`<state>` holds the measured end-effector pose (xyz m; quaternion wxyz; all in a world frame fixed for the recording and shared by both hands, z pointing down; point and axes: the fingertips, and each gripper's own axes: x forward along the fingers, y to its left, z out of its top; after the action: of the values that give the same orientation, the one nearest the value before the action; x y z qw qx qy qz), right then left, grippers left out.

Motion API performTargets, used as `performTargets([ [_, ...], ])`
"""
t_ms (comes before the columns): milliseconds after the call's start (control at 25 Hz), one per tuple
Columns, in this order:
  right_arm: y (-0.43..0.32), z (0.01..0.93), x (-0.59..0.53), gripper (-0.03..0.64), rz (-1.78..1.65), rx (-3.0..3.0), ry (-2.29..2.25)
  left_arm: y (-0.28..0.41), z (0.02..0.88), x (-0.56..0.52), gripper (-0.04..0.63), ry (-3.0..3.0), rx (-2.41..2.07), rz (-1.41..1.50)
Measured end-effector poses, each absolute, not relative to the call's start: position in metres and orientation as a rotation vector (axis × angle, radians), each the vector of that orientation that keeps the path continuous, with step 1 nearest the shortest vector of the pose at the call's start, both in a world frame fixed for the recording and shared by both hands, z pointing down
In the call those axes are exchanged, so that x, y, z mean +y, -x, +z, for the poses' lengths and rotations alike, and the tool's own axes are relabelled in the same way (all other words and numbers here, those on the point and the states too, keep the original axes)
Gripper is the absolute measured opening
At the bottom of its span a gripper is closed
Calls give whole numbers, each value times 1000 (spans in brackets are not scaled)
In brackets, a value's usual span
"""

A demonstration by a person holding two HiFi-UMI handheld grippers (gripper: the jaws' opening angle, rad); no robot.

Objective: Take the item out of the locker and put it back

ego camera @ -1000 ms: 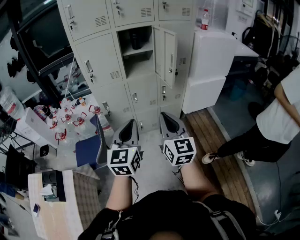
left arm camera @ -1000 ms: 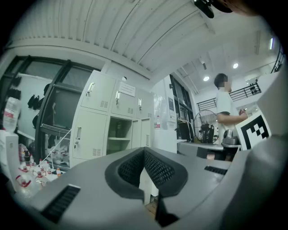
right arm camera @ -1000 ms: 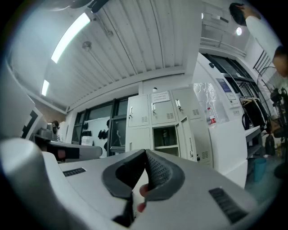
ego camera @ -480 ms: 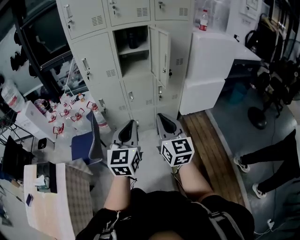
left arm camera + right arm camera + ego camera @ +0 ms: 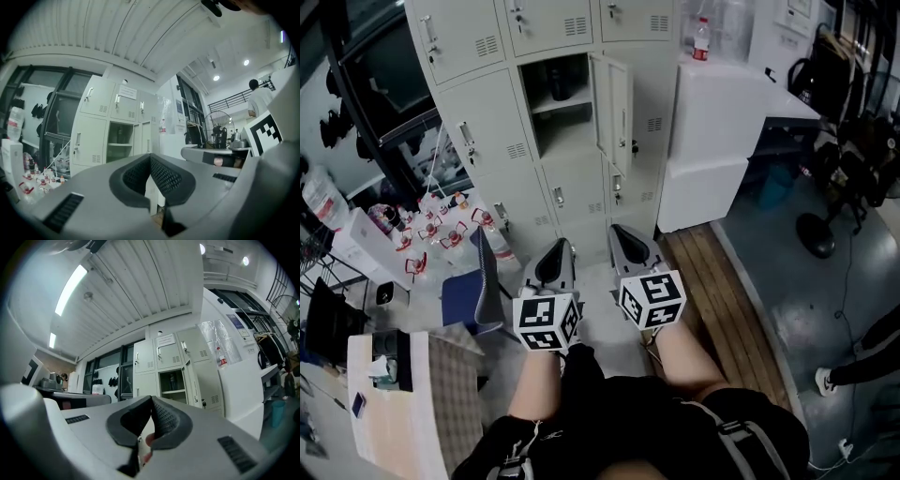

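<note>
The grey lockers (image 5: 502,141) stand ahead, and one compartment (image 5: 558,117) is open with its door (image 5: 614,98) swung right. A dark bottle-like item (image 5: 560,84) stands on that compartment's upper shelf; it also shows in the left gripper view as the item (image 5: 120,134) and in the right gripper view as the item (image 5: 172,380). My left gripper (image 5: 561,246) and right gripper (image 5: 617,231) are held side by side, low and well short of the lockers. Both are shut and empty, with the left gripper (image 5: 150,157) and the right gripper (image 5: 151,399) each showing jaws pressed together.
A white block cabinet (image 5: 712,122) with a red-capped bottle (image 5: 701,37) on top stands right of the lockers. A blue chair (image 5: 473,286) and several small bottles (image 5: 431,230) are at the left. Someone's leg (image 5: 862,366) shows at the right edge.
The person at the right has walked off, leaving only a leg at the edge. The view has shifted slightly toward the lockers. Both grippers stay shut, side by side.
</note>
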<state>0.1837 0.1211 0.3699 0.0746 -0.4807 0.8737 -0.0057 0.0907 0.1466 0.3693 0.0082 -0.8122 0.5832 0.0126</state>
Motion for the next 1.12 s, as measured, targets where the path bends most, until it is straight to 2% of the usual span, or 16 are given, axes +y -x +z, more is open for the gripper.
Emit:
performTargets([
  [440, -163, 370, 40, 14, 8, 2610, 1449, -70, 367, 64, 12, 2521, 1791, 65],
  [1120, -66, 342, -227, 14, 37, 2553, 1551, 31, 342, -207, 12, 2584, 1708, 96],
])
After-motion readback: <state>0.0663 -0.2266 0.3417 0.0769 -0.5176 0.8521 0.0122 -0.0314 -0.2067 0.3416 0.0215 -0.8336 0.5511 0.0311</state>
